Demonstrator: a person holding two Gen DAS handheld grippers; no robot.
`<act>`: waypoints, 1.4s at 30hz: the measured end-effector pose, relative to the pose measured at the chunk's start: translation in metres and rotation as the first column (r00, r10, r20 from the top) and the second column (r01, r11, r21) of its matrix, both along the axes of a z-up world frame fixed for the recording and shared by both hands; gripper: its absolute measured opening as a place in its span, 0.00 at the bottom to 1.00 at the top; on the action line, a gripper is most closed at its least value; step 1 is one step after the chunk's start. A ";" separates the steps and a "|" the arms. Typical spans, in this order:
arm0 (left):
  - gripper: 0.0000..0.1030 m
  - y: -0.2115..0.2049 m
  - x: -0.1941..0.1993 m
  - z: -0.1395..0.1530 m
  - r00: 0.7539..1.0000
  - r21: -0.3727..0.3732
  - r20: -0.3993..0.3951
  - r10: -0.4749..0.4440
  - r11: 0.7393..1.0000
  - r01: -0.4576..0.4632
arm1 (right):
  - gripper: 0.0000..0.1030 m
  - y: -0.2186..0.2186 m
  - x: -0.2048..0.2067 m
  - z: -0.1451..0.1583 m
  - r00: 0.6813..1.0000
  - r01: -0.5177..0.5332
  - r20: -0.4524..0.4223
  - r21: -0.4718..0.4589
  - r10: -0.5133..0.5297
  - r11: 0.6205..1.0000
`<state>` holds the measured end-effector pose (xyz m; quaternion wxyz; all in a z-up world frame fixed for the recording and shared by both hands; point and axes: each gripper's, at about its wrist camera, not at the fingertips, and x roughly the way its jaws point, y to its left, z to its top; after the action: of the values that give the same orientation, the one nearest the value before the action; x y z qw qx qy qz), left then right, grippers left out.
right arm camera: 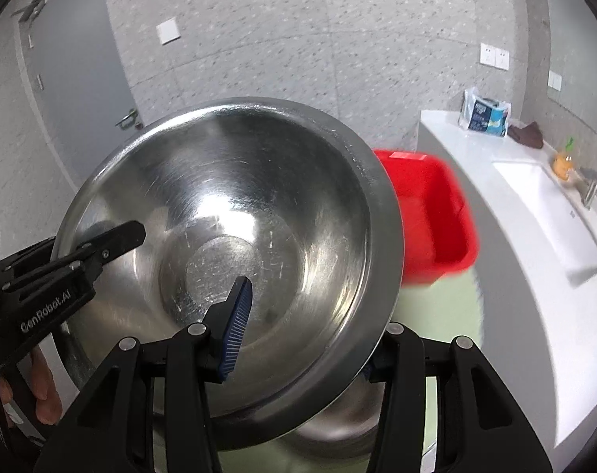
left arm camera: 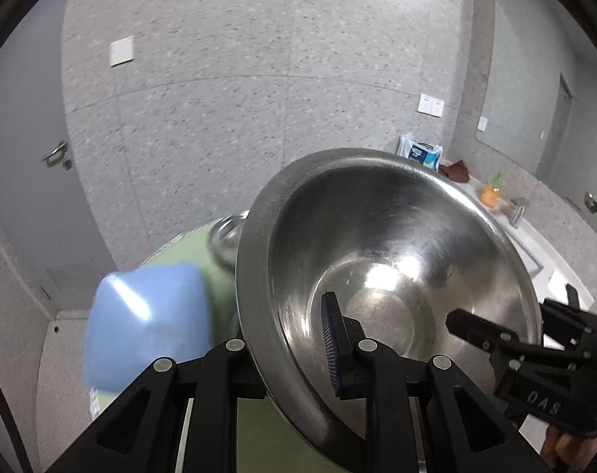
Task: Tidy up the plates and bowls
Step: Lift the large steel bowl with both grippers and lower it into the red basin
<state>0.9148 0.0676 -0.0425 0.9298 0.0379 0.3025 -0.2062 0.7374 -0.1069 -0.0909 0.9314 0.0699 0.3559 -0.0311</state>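
Above the pale green worktop (right arm camera: pixel 436 307), a large round stainless-steel bowl (left arm camera: pixel 393 260) is held tilted between both claws. The left gripper (left arm camera: pixel 294 351) pinches the bowl's near-left rim, one blue ribbed pad inside and its partner hidden beneath. The right gripper (right arm camera: pixel 306 335) clamps the opposite rim likewise, one pad inside and the other behind the wall.

By my reading, the step in hand is carrying this bowl to stack it; a second steel bowl (right arm camera: pixel 333 433) sits directly below it, likely the nest. The next move calls for levelling the bowl, centring it over the lower one, then lowering with both hands together before either claw lets go.

Room is tight. A red plastic tub (right arm camera: pixel 428 213) stands just beside the bowl's right edge, a blue plastic tub (left arm camera: pixel 148 319) near its left, and a smaller steel dish (left arm camera: pixel 227 236) lies behind. A white sink counter (right arm camera: pixel 507 205) borders the worktop's right edge.
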 end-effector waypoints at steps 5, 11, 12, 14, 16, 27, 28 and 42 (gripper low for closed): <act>0.17 -0.063 0.045 -0.005 1.000 0.011 -0.030 -0.001 1.000 0.002 | 0.46 -0.067 0.038 0.009 1.000 0.019 -0.012 0.005 -0.019 1.000; 0.17 -0.122 0.100 -0.030 0.990 0.038 -0.142 0.021 0.999 -0.016 | 0.46 -0.127 0.087 -0.007 0.996 0.010 -0.085 0.017 -0.009 1.000; 0.17 -0.127 0.108 -0.035 0.988 0.044 -0.155 0.026 0.999 -0.020 | 0.46 -0.136 0.096 -0.014 0.995 0.006 -0.103 0.023 -0.004 1.000; 0.17 -0.147 0.131 -0.045 0.978 0.057 -0.206 0.040 0.998 -0.029 | 0.46 -0.144 0.109 -0.025 0.990 -0.005 -0.141 0.030 0.010 1.000; 0.17 -0.158 0.148 -0.055 0.969 0.068 -0.242 0.058 0.997 -0.042 | 0.46 -0.152 0.119 -0.036 0.985 -0.016 -0.169 0.033 0.022 0.999; 0.25 -0.208 0.209 -0.066 0.947 0.145 -0.303 0.111 0.987 -0.070 | 0.48 -0.165 0.146 -0.067 0.963 -0.084 -0.253 0.053 0.095 0.995; 0.26 -0.211 0.213 -0.066 0.947 0.149 -0.302 0.112 0.986 -0.069 | 0.49 -0.164 0.147 -0.068 0.962 -0.087 -0.255 0.047 0.096 0.995; 0.51 -0.204 0.204 -0.073 0.937 0.104 -0.333 0.108 0.992 -0.077 | 0.64 -0.163 0.146 -0.065 0.954 -0.093 -0.276 0.111 0.121 0.989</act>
<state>1.1187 -0.1362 -0.1152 0.8703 0.0291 0.4676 -0.1519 0.8837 -0.2700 -0.1558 0.8670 0.0904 0.4893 0.0272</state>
